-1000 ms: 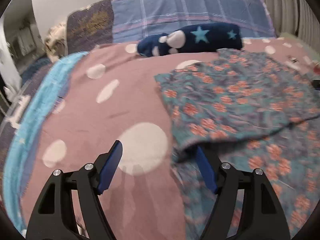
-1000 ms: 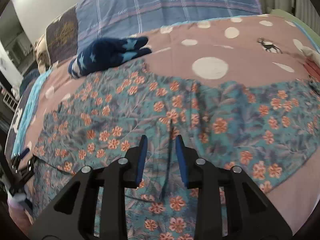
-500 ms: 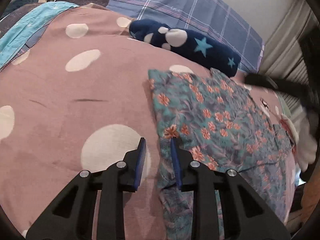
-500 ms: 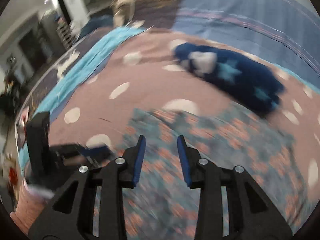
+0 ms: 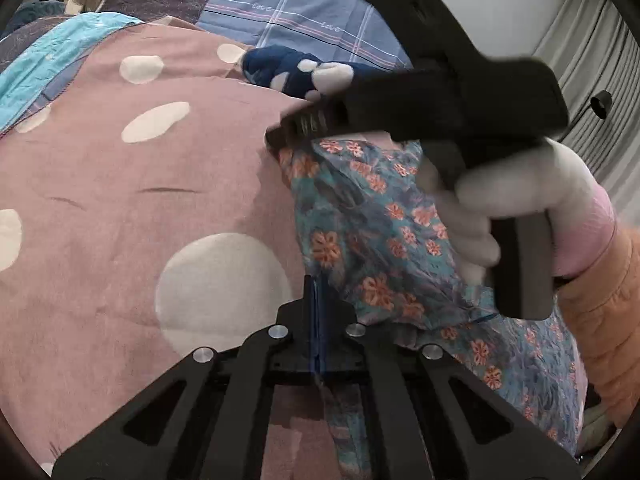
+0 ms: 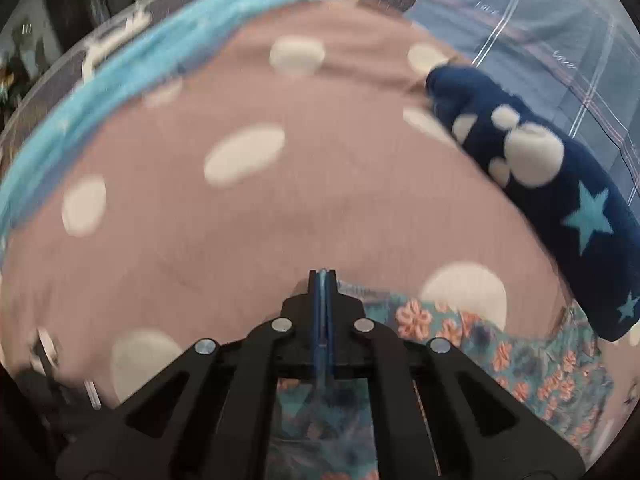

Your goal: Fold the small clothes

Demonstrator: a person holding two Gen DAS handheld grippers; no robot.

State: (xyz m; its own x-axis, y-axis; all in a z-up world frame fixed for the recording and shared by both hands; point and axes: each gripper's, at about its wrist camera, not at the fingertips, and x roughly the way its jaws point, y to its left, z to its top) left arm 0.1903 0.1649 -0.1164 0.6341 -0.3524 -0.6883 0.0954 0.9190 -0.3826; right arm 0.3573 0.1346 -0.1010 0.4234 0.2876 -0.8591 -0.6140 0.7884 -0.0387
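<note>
Floral garment: thin teal cloth with orange flowers, lying on the pink spotted bedspread, left edge running straight up from the left tongs.
Left gripper: blue pads pressed together on the garment's near edge.
Right gripper: closed at the garment's far corner; cloth seemingly pinched, though blur hides the contact.
Open room: broad bare bedspread to the left, soft and faintly creased.
Around: navy star-print plush beyond the garment, plaid pillow behind it.
In the way: gloved hand over the garment, orange sleeve beside.
</note>
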